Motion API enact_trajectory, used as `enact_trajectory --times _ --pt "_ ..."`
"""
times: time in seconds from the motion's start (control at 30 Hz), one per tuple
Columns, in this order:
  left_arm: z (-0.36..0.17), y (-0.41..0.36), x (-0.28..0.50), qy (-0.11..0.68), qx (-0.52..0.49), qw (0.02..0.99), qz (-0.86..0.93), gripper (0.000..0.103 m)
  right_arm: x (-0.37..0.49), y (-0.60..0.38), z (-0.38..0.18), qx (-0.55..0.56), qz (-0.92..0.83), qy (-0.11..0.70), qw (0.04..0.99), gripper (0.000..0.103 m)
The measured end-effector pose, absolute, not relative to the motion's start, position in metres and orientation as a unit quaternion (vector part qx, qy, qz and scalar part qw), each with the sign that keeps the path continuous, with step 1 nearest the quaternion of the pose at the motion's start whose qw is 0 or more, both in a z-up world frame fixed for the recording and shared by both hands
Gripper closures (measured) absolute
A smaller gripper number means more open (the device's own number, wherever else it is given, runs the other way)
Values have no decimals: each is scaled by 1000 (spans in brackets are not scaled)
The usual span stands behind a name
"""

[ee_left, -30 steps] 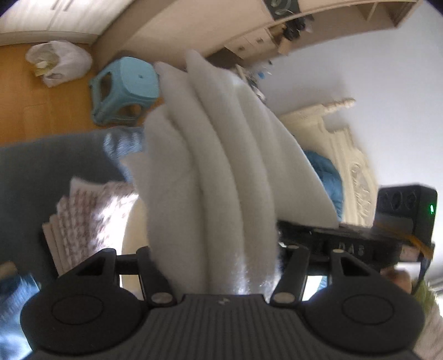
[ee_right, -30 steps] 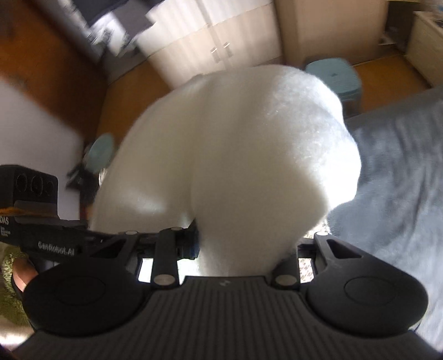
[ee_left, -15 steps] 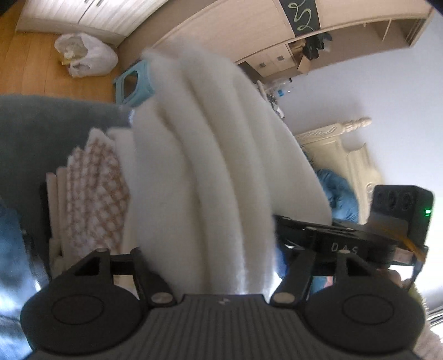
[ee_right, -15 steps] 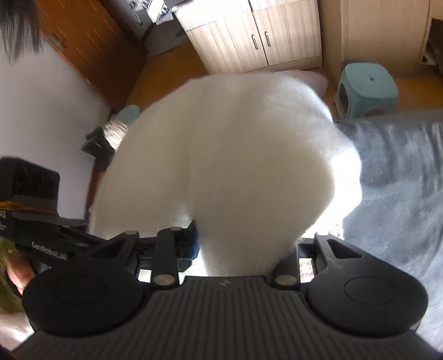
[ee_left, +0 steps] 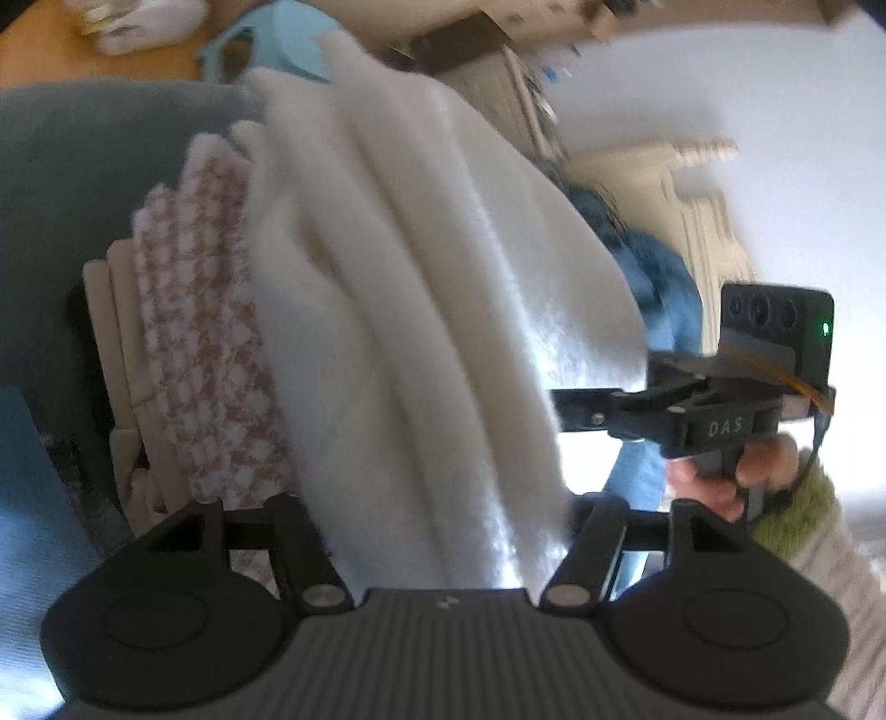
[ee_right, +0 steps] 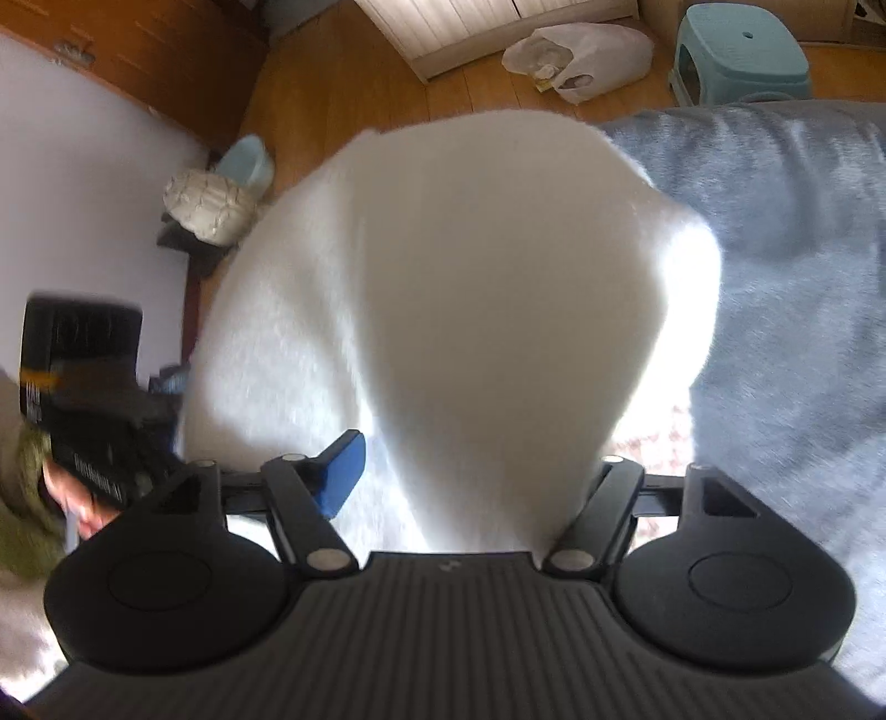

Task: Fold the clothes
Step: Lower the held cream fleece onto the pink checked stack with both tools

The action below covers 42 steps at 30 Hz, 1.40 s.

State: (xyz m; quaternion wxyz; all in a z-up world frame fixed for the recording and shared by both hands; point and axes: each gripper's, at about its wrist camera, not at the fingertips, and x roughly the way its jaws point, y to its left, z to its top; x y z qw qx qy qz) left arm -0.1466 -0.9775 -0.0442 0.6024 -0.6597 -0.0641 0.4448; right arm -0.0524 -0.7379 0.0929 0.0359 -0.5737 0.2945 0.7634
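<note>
White fleece fills both of my views: the garment (ee_left: 421,310) is already folded into thick, soft layers, and I have it over the pile (ee_left: 205,343) on the grey bed (ee_right: 786,266). Going by that, the folding itself looks done and what is left is to set this piece down, let go and pull clear; whether more clothes wait I cannot tell.

My left gripper (ee_left: 443,531) has the folded edge between its jaws, which stand fairly wide; the thick cloth fills the gap, so I read it as pinching the garment. My right gripper (ee_right: 459,498) has just been opening: its jaws are spread, a gap shows between the blue pad (ee_right: 340,479) and the cloth, and the fleece merely lies between them.

Seen from the left, the garment shows long rounded ridges, plush and matt; from the right it bulges as one smooth dome. Under it, near the bed's edge, lies a houndstooth piece in pink-brown and white on cream ribbed folds, flat and squared. The bed cover is a short, velvety grey pile. Beyond the bed are a wooden floor and a pale blue plastic stool (ee_right: 742,50).
</note>
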Motion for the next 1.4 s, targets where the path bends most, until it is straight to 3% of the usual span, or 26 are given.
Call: enact_trajectory --times 0.23,0.37,0.47,0.6,0.73,1.0,1.4 --pt "-33 -974 -153 -4 -647 638 419 36 37 -749 131 -488 800 324 130 28" --pt "-28 -971 -155 8 -648 638 416 36 123 -772 138 -288 816 419 273 23" --pt "-25 -970 -155 27 -639 643 422 38 196 -830 103 -103 760 526 367 23" --pt "-27 -963 -159 39 -655 629 418 39 230 -905 37 -15 694 576 433 23" --pt "-25 -956 -160 58 -655 626 419 39 230 -920 -4 34 690 576 437 23" --pt "-33 -953 -170 51 -677 609 410 38 211 -902 -24 52 739 543 395 23" --pt "-61 -956 -164 28 -691 606 392 36 202 -892 -60 135 714 619 297 20"
